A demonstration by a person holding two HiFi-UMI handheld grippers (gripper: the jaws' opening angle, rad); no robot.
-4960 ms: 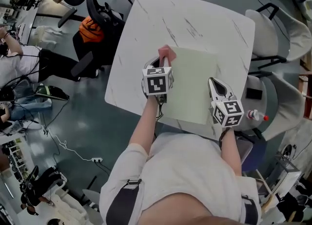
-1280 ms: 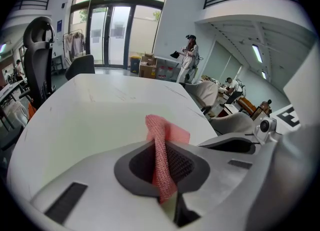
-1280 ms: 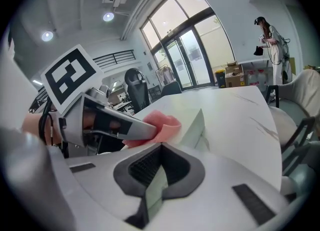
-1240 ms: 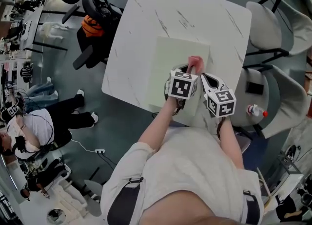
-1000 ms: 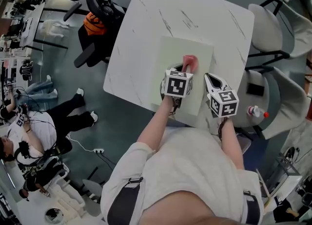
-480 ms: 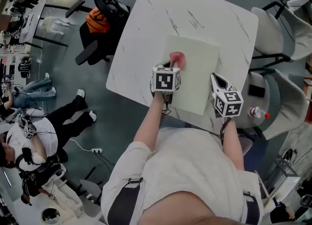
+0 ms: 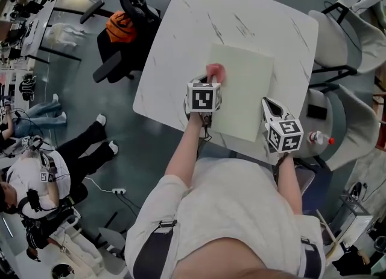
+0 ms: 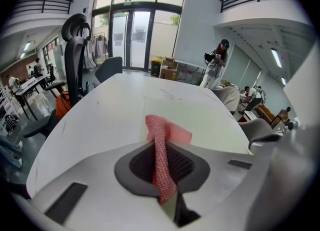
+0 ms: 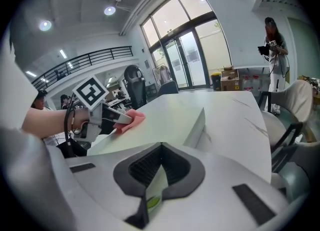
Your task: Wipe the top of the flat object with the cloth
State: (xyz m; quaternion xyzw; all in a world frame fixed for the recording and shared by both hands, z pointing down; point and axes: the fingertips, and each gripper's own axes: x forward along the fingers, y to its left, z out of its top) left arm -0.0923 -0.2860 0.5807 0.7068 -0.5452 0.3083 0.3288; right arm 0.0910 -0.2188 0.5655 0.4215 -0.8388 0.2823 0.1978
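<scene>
Left tool (image 7: 209, 82), clenched on pink knitted cloth (image 7: 214, 71), at L edge of pale green flat board (image 7: 244, 87) on white marbled surface (image 7: 181, 30); board top extends rightward twd right tool (image 7: 266, 104), which pinches its R edge.

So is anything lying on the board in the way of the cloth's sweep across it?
Nothing visible. The board's top is bare ahead of the cloth, which the left gripper holds at the board's left edge. The right gripper is shut on the board's near right edge, off to the side of the open surface.
</scene>
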